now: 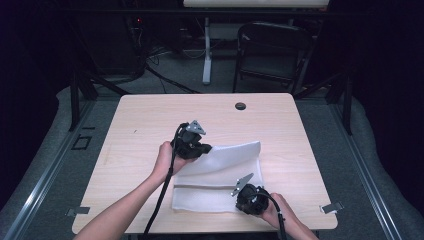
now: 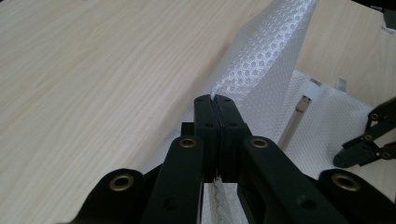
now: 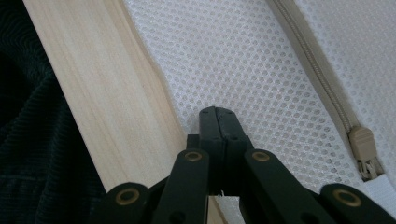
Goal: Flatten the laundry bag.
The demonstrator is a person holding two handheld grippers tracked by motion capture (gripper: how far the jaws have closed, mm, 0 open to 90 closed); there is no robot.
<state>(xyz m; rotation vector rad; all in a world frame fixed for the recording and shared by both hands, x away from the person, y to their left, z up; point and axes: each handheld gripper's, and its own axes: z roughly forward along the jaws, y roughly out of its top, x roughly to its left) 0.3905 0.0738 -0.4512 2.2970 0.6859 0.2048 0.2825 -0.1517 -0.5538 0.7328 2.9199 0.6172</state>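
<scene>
A white mesh bag (image 1: 220, 165) with a beige zipper (image 1: 205, 186) lies on the wooden table (image 1: 145, 125). My left gripper (image 1: 206, 149) is shut on the bag's far left corner and holds that flap up off the table. In the left gripper view the mesh (image 2: 271, 65) rises from the closed jaws of that gripper (image 2: 215, 98). My right gripper (image 1: 240, 199) is shut on the bag's near right edge, low at the table's front. In the right gripper view this gripper (image 3: 218, 109) pinches the mesh (image 3: 243, 60), with the zipper pull (image 3: 363, 142) to its right.
A black round grommet (image 1: 240, 106) sits near the table's far edge. Metal clips (image 1: 331, 207) mark the front corners. A folding chair (image 1: 270, 50) stands behind the table. The other gripper (image 2: 369, 140) shows at the right of the left gripper view. Dark carpet (image 3: 28, 140) lies past the front edge.
</scene>
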